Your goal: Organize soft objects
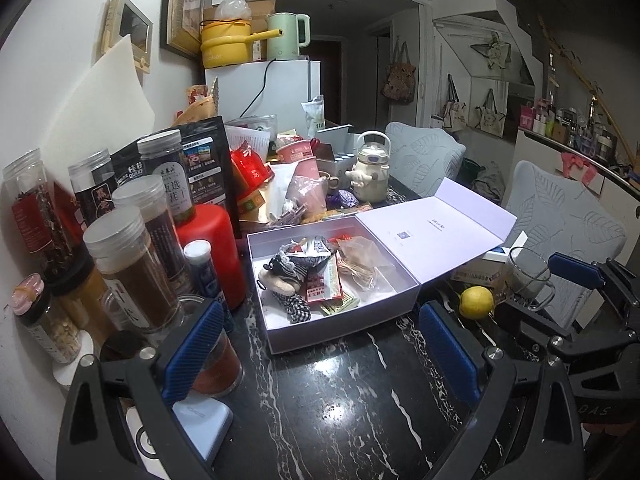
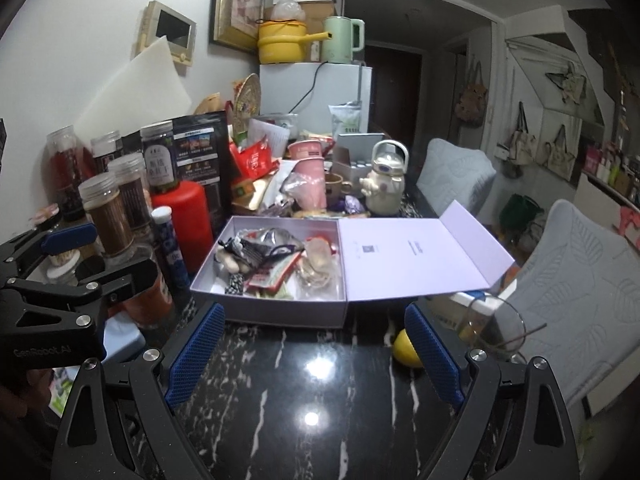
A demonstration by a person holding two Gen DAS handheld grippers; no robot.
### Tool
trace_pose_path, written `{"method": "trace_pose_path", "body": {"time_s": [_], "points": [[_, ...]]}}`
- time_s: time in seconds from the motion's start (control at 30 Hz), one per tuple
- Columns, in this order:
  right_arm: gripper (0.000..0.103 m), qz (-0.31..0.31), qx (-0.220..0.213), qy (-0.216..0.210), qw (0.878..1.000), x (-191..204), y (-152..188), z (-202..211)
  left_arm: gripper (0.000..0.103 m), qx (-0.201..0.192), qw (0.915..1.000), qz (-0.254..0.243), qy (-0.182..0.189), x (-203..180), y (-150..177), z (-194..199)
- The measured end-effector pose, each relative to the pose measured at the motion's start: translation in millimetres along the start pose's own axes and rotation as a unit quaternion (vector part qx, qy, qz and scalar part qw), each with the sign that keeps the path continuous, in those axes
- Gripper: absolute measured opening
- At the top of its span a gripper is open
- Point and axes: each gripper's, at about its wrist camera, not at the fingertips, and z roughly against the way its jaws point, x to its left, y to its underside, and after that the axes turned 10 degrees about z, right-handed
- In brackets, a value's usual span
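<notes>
**Both tongs open before the open box**

The left tongs and right tongs both stand wide open and empty, low over the black marble table. Straight ahead of each, just beyond the fingertips, sits the box with its lid swung flat toward the right tongs' side. Inside lie the soft things: a small plush doll and checked cloth at the near left, foil and plastic packets heaped beside them.

The soft things already lie in the box, loosely piled. This fits either a pause before more is gathered from the clutter beyond, or the sorting done with only the lid left to close; the pictures do not settle which. Any reach forward must clear the jars hard by the left tongs and the lemon and glass by the right.
</notes>
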Motion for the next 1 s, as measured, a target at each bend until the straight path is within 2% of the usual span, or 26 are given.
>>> {"method": "trace_pose_path", "body": {"time_s": [0.5,1.0], "points": [[0.093,0.0,0.012,-0.005,1.0,-7,2,-8,0.1,0.029,0.9994,0.018,0.008,0,0,-15],[0.093,-0.005,0.026,-0.007,1.0,-15,10,-22,0.1,0.044,0.9989,0.016,-0.01,-3,6,-30]]}}
